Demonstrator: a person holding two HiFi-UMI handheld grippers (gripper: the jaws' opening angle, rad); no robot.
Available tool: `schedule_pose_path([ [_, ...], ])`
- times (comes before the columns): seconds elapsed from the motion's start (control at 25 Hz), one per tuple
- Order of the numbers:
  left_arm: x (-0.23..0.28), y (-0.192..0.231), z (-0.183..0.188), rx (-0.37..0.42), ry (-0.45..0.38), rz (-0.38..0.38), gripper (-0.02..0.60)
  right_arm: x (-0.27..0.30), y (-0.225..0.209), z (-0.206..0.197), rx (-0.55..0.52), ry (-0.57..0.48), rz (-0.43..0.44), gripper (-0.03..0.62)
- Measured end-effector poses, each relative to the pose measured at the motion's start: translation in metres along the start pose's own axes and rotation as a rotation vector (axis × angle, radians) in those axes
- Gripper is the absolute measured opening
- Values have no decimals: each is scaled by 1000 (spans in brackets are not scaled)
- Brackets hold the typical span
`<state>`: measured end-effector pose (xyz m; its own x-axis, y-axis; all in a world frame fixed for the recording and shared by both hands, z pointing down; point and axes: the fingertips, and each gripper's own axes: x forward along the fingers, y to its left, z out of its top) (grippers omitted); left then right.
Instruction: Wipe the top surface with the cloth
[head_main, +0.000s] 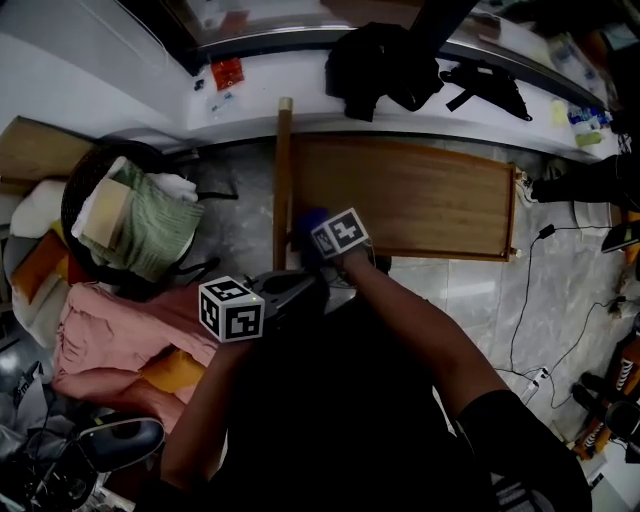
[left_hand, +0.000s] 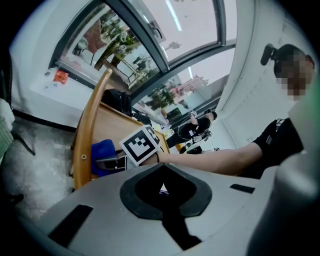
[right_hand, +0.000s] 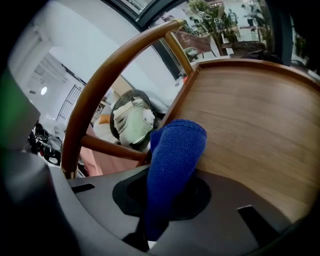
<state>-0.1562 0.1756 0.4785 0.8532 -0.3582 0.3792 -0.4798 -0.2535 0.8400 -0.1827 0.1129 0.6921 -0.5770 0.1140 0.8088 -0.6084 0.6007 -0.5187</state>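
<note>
Wooden tabletop, blue cloth touching it near one end

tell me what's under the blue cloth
The wooden top surface. The blue cloth, clamped in the right hand-held gripper, covers the patch directly beneath it, so contact cannot be seen.

1. No word, brand name or number is legible in any of the three views.
2. The white cube with black square markers, at the left of the head view, carries only a blocky black-and-white pattern on each visible face. It has no letters or digits.
3. The second white marker cube, at the near edge of the wooden board, shows the same kind of coded pattern. The left gripper view shows it closer, and no characters appear there either.
4. The small red packet on the white ledge has some print, too small and blurred to read.
</note>
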Motion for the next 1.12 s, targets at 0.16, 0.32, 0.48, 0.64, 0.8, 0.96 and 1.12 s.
schedule_pose_path([
  [0.16, 29, -11, 3, 2, 10, -12, 9, -31, -41, -22, -2, 23, -29, 48],
  [0.32, 68, -28, 3, 5, 25, -37, 9, -72, -90, -56, 37, 20, -71, 48],
  [0.48, 116, -46, 5, 16, 61, -75, 9, -116, -139, -87, 102, 6, -107, 48],
  [0.64, 168, -70, 8, 36, 111, -126, 9, -169, -188, -119, 155, 0, -166, 48],
  [0.8, 212, -92, 7, 50, 154, -172, 9, -220, -237, -153, 192, 0, -257, 48],
  [0.96, 248, -110, -1, 54, 178, -212, 9, -263, -282, -180, 262, -33, -331, 48],
  [1.12, 271, -123, -10, 52, 195, -239, 9, -298, -318, -203, 325, -44, -421, 48],
])
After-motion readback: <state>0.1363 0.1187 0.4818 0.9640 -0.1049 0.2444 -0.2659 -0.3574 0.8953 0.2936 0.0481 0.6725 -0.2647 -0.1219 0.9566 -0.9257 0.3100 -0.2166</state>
